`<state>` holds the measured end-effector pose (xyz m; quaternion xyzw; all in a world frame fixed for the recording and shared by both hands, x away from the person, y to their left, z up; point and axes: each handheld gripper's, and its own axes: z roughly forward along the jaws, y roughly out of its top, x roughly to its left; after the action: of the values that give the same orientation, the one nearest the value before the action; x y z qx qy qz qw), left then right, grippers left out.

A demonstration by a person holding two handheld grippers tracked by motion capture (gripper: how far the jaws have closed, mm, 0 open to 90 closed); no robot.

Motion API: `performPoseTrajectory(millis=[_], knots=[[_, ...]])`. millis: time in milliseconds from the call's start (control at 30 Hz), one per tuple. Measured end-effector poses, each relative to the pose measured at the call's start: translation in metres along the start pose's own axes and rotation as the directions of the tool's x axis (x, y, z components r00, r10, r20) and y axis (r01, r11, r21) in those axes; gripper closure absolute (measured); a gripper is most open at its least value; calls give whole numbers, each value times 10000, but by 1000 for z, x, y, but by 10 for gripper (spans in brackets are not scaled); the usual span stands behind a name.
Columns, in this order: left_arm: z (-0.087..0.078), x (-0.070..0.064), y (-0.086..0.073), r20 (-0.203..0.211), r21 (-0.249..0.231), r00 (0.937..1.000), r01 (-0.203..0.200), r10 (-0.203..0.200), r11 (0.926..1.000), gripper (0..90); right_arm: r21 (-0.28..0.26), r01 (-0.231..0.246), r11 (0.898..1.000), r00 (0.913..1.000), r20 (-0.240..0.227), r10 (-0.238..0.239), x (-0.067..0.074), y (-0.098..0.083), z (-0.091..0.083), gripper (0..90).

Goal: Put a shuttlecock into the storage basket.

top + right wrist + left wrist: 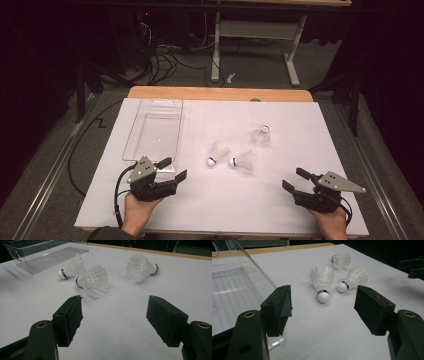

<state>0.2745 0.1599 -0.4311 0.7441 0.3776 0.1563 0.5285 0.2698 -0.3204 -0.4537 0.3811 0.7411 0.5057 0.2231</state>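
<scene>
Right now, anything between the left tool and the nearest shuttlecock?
Nothing visible. The left tool is open with bare white table running straight to the nearest shuttlecock, which lies on its side. The clear tray sits off to the tool's left, clear of that line.

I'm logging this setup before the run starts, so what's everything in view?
Shuttlecocks: three, white, lying mid-table, apart from both grippers.
Tray: one, clear, empty, left part of the table.
Sheet: one, white, covering the table.
Table: one, wooden edge at the far side.
Cables: several, dark, on the floor behind.
Left gripper: black, open, beside the tray's near end.
Right gripper: black, open, near right.
</scene>
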Motion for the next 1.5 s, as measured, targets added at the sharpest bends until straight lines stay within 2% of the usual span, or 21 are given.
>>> performPoseTrajectory(millis=[967,1233,1500], knots=[[17,-5,9,159,80,9998,-133,132,9999,315,-8,30,10000,10000,-18,-30,0,0,0,293],[24,-8,13,346,100,9993,-117,113,9999,316,-18,51,10000,10000,-26,-51,0,0,0,293],[29,-8,15,256,115,9995,-188,185,9998,319,-22,43,10000,10000,-33,-43,0,0,0,293]])
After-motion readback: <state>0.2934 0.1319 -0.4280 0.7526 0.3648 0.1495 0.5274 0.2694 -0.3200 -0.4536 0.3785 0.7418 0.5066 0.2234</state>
